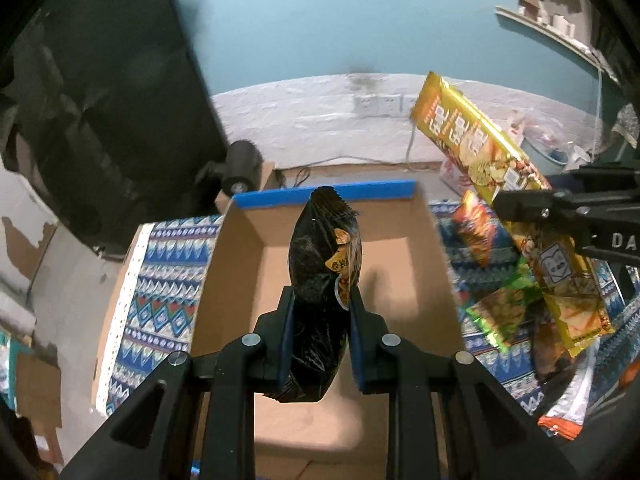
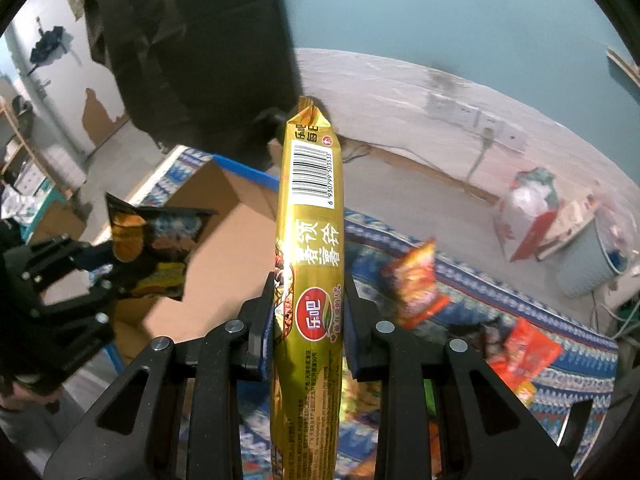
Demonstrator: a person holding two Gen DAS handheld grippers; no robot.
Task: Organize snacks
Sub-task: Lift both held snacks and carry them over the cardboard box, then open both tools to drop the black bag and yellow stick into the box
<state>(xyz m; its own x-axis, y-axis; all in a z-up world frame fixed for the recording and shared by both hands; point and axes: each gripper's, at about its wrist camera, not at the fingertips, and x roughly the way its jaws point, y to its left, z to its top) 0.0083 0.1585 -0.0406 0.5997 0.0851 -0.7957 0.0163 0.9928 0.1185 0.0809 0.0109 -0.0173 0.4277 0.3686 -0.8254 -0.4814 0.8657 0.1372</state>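
Holding a snack each, both grippers hang in the air around the open cardboard box point(image 1: 224, 280). The left gripper point(image 1: 322, 304) has its jaws clamped on the black snack bag point(image 1: 324, 248), pinching it across the middle so the crimped top points away, right above the box floor. The right gripper point(image 2: 308, 300) has its jaws clamped on the long gold snack pack point(image 2: 312, 208), gripped low on its length; from the left wrist view this pack point(image 1: 472, 148) sits to the right of the box, above the loose snacks.

Both packs look light, air-filled and crinkly, made of glossy film that is likely slippery, so a mid-body pinch seems the safest hold. The black bag dents where the pads press, suggesting soft contents that could crush under a harder squeeze. The gold pack is long, so held low its upper part may sway or tilt.

Other snacks wait on the patterned cloth point(image 1: 160, 280) covering the tabletop, right of the box: an orange packet point(image 1: 476, 232), a green packet point(image 1: 504, 312), and a red packet point(image 2: 528, 352) nearer. The box appears to hold nothing yet, so sorting seems barely begun.
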